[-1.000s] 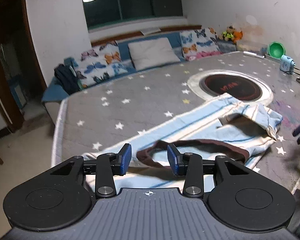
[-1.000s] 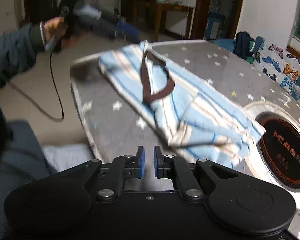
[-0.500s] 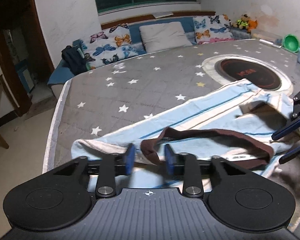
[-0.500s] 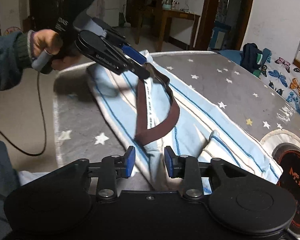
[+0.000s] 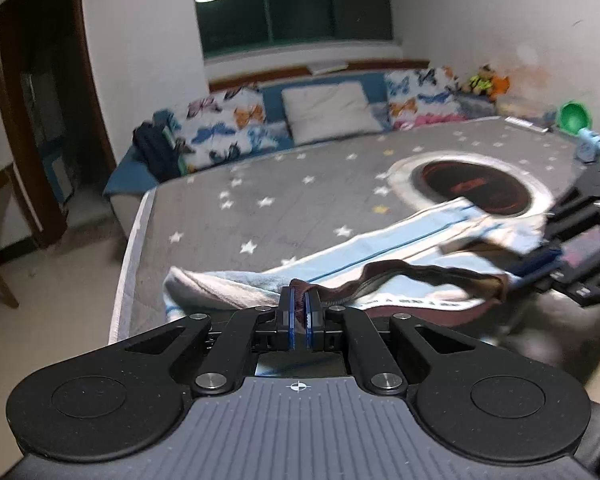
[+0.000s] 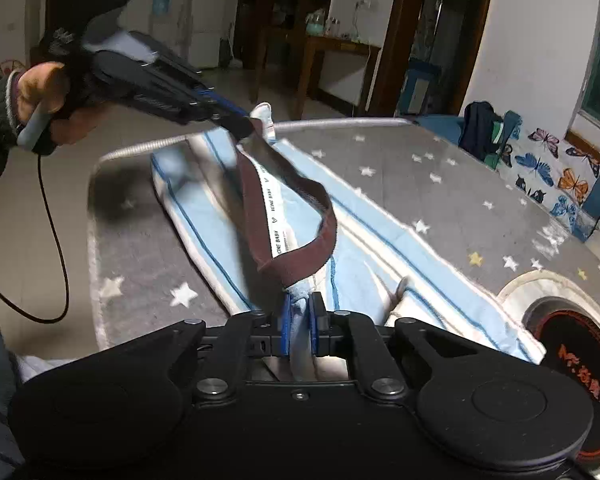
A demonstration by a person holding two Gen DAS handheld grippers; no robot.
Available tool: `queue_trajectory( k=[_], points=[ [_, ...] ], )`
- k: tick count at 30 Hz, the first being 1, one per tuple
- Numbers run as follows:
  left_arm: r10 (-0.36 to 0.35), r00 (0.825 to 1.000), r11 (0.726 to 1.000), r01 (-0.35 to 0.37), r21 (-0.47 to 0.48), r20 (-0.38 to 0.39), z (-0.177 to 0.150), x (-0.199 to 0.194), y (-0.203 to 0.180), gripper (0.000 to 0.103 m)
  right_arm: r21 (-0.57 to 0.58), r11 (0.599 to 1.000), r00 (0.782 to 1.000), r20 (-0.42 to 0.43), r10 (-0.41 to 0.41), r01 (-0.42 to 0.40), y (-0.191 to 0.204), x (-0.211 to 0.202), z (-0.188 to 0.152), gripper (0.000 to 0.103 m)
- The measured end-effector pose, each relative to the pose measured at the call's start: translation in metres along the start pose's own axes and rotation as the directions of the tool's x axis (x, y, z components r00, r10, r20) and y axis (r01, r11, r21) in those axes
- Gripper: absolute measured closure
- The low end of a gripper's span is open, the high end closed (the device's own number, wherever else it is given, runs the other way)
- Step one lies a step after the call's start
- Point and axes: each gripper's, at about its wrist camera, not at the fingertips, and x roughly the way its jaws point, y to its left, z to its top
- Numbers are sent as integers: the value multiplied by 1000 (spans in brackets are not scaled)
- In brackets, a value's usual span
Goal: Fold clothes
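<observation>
Light blue striped pants (image 5: 396, 240) with a dark brown waistband (image 5: 428, 274) lie on the grey star-patterned table cover (image 5: 260, 216). My left gripper (image 5: 298, 312) is shut on one end of the waistband. My right gripper (image 6: 299, 320) is shut on the other end of the waistband (image 6: 288, 240), on blue cloth just below the brown band. The waistband is lifted and stretched between the two grippers. The left gripper also shows in the right wrist view (image 6: 240, 122), and the right gripper shows in the left wrist view (image 5: 540, 258).
A round black induction hob (image 5: 476, 186) is set in the table beyond the pants. A green bowl (image 5: 576, 118) and a small blue object (image 5: 592, 146) stand at the far right. A sofa with butterfly cushions (image 5: 228, 128) runs behind the table. The table's near edge (image 6: 96, 264) is close.
Both grippers have closed on the waistband, the left first open around it, the right moving in from the table edge. The waistband is now lifted and pulled taut.
</observation>
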Motion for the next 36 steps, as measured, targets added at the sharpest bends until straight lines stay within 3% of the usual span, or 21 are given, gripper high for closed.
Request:
queue_trajectory(
  k=[6,8,11,16,21,22,23,26,27,29,31,33,36],
  points=[
    [-65,998,996,65,57,8,-10,-48,-25,98,-22,1000,1000,-8,7,-7,14,-18,-6,91],
    [-67,998,996,67,63,5,-15,-56,-28,98,-27,1000,1000,-7,14,-14,19,-18,-11,84],
    [-61,998,998,61,20,-16,-22,-54,-26,98,-18,1000,1000,-13,17,-17,24,-12,-14,68],
    [-74,996,994,70,-84,-42,-31,-48,-18,98,-56,998,1000,8,-12,12,37,3,-22,57],
    [-113,993,991,109,-82,-45,-32,-51,-23,98,-111,991,997,33,-74,77,43,16,-24,57],
    [-112,992,991,108,-73,-52,-32,-50,-23,97,-113,990,996,34,-79,82,43,17,-24,64],
    [-110,992,992,106,-67,-59,-33,-51,-24,96,-106,991,996,34,-80,84,41,17,-23,80],
    [-106,992,991,100,-86,-64,-34,-54,-21,94,-75,994,997,40,-72,75,33,16,-22,90],
    [-106,992,990,100,-95,-64,-34,-55,-19,91,-74,995,997,39,-71,74,32,14,-21,90],
    [-88,995,992,82,-101,-52,-31,-59,-16,72,-65,996,997,38,-61,63,32,9,-21,91],
    [-49,999,995,46,-89,-24,-25,-64,-12,59,-57,998,999,32,-37,39,33,3,-23,91],
    [-12,1000,997,11,-82,-5,-16,-64,-7,54,-65,998,1000,19,-13,14,39,-1,-27,91],
    [47,999,997,-46,-69,13,-1,-59,1,37,-84,996,1000,4,9,-8,48,-2,-30,91]
  ],
)
